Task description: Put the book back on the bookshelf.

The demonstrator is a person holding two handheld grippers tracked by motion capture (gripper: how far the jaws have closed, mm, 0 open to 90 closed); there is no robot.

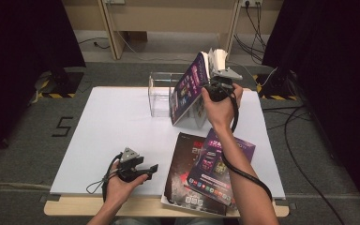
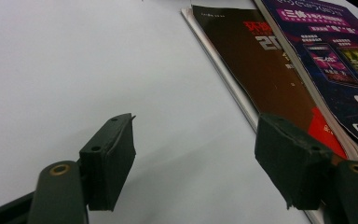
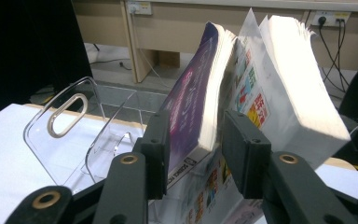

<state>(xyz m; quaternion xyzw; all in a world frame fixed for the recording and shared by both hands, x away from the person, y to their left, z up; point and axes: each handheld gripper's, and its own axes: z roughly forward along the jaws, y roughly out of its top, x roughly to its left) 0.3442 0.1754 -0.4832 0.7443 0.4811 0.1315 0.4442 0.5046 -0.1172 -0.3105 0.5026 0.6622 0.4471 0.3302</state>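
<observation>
While the left gripper (image 1: 143, 169) rests low at the near edge of the white surface (image 1: 112, 126) with its two jaws wide apart and nothing between them, the right gripper (image 3: 193, 154) is up at the far side, at the clear acrylic rack (image 3: 74, 135). Its two jaws straddle the lower spine end of a thick purple-covered magazine (image 3: 191, 98); the left jaw lies against the purple cover, but a sliver of space seems to remain at the right jaw, so the jaws look loose around it rather than clamped, though the angle is poor. No earlier look is to hand for judging any change.

Just right of the right jaw, a second magazine (image 3: 284, 79) with pale page edges leans away, its colourful cover facing the purple one. Both stand tilted in the rack, whose looped handle cut-out sits left of the left jaw.

In the high view the count comes to four magazines: the two tilted in the rack at the right gripper, and two lying flat on the surface under the right forearm. Of the flat pair, a purple one (image 1: 222, 166) overlaps a dark brown and red one (image 1: 183, 164). From the left gripper view, this flat pair lies ahead and right of the right jaw, the dark cover (image 2: 270, 70) nearest, the purple cover (image 2: 331, 51) atop it.
</observation>
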